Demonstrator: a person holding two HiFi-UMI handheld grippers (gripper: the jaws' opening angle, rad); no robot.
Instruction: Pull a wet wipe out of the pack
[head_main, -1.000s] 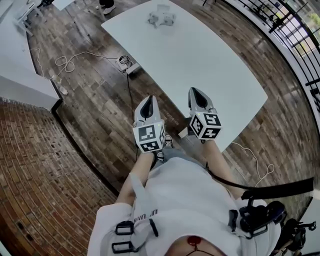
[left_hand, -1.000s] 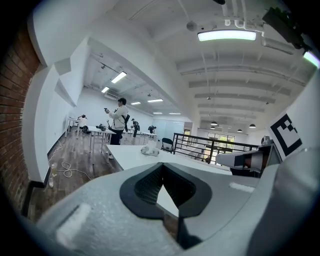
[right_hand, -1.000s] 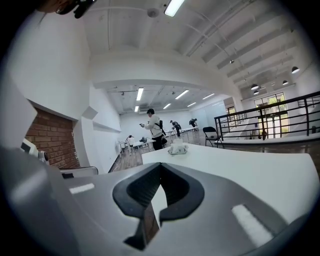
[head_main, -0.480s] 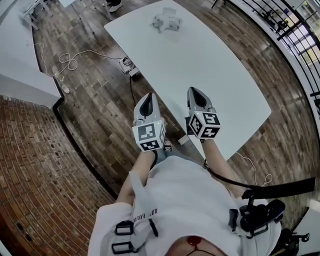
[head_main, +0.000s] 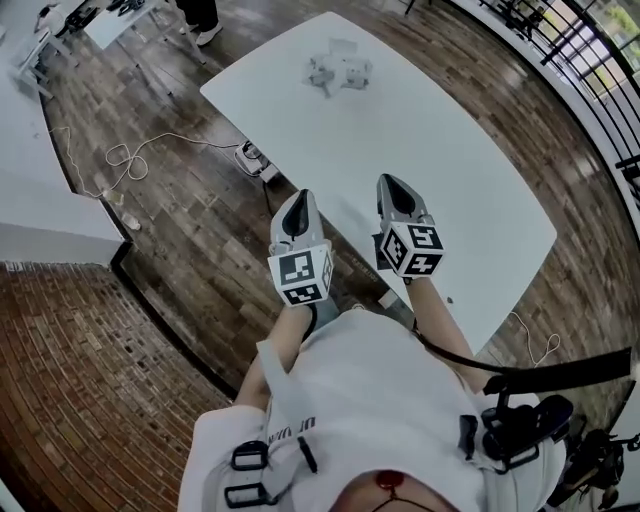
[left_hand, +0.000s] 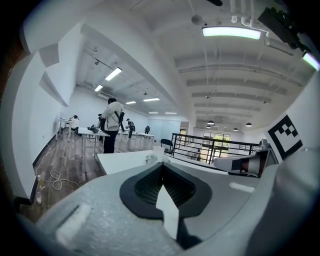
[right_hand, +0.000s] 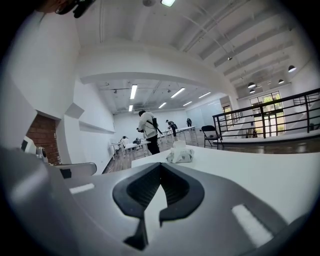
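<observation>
The wet wipe pack (head_main: 338, 72), pale with a white wipe sticking up from its top, lies at the far end of a long white table (head_main: 430, 150). The right gripper view shows the pack (right_hand: 180, 154) well ahead on the tabletop (right_hand: 260, 175); in the left gripper view the pack (left_hand: 151, 158) is small and distant. My left gripper (head_main: 297, 198) is held over the wooden floor beside the table's near corner, shut and empty (left_hand: 162, 170). Over the table's near edge my right gripper (head_main: 393, 183) is also shut with nothing in it (right_hand: 160, 167).
A power strip (head_main: 250, 152) and loose cables (head_main: 120, 155) lie on the floor left of the table. A brick surface (head_main: 80, 380) fills the lower left. A black railing (head_main: 600, 90) runs along the right. A person (right_hand: 148, 131) stands at other tables farther back.
Both grippers have come forward toward the table, side by side. The right one now hangs over the table's near edge, and the pack looks closer.
</observation>
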